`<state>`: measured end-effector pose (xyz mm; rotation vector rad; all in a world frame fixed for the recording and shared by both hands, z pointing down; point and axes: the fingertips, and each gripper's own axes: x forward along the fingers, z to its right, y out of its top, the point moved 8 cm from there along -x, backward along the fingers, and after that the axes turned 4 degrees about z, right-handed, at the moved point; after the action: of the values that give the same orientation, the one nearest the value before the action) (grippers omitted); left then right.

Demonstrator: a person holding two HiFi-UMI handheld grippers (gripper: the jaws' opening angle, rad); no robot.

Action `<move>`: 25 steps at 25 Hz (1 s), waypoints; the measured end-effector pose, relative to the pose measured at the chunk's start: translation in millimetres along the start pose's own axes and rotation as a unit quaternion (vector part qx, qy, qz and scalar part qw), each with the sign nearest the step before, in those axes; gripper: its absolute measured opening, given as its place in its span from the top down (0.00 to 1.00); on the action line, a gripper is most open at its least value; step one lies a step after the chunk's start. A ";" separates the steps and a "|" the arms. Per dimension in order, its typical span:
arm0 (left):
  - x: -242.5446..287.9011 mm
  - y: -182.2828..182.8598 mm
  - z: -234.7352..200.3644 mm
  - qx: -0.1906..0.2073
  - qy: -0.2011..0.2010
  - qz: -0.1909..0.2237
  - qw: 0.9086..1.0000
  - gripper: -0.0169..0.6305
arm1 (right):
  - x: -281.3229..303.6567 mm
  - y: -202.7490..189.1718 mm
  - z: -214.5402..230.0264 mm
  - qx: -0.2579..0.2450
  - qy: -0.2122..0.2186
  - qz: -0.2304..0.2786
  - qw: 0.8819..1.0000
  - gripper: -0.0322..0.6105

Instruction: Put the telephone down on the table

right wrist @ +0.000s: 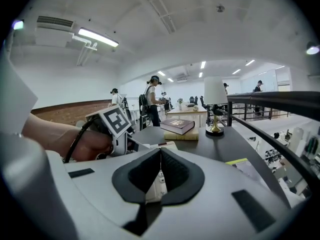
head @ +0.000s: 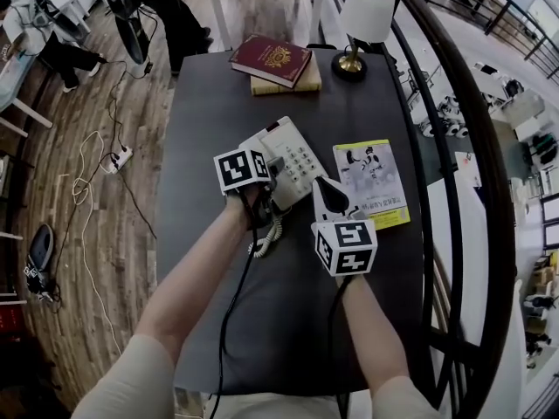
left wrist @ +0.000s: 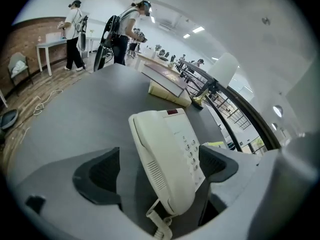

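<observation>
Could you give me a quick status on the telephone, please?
Left gripper open, jaws astride telephone. Right gripper shut, empty. Telephone looks down on table. Booklet beside it, apart.

A dark red book (head: 271,60) lies on a paler book (head: 285,85), with a white-shaded lamp (head: 367,7) just beside them. Nearer lies a yellow-edged booklet (head: 371,183), perhaps a magazine. A power strip (head: 120,157) rests on the wooden floor (head: 87,304).

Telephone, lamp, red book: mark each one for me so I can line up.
Telephone (head: 295,160): head view, on the keypad.
Lamp (head: 367,7): head view, on the white shade.
Red book (head: 271,59): head view, on the front cover.
</observation>
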<state>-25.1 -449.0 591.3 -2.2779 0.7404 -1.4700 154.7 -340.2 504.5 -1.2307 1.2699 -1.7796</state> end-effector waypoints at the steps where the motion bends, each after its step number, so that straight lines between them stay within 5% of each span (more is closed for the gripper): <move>1: -9.0 1.4 0.3 0.002 0.000 0.007 1.000 0.23 | -3.0 4.3 -1.3 -0.002 -0.002 0.001 1.000 0.95; 6: -64.0 14.7 14.8 0.041 -0.024 0.046 0.998 0.23 | -22.2 30.7 -11.7 -0.008 -0.011 0.019 1.000 0.95; 10: -131.0 31.0 39.1 0.105 -0.042 0.140 0.984 0.23 | -42.4 56.4 -29.0 -0.014 -0.011 0.041 0.999 0.95; 15: -228.4 40.2 80.4 0.251 -0.018 0.275 0.928 0.27 | -80.4 96.1 -53.5 -0.036 -0.012 0.083 0.996 0.95; 23: -386.9 26.0 123.1 0.288 -0.022 0.436 0.852 0.58 | -162.9 155.0 -109.8 -0.100 -0.009 0.153 0.983 0.95; 25: -420.5 15.6 131.2 0.294 -0.035 0.458 0.838 0.59 | -191.1 169.7 -124.5 -0.113 -0.007 0.178 0.977 0.95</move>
<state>-49.4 -216.0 217.9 -1.1968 0.9810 -0.9313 105.3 -188.0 269.5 -1.0499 1.6049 -1.3969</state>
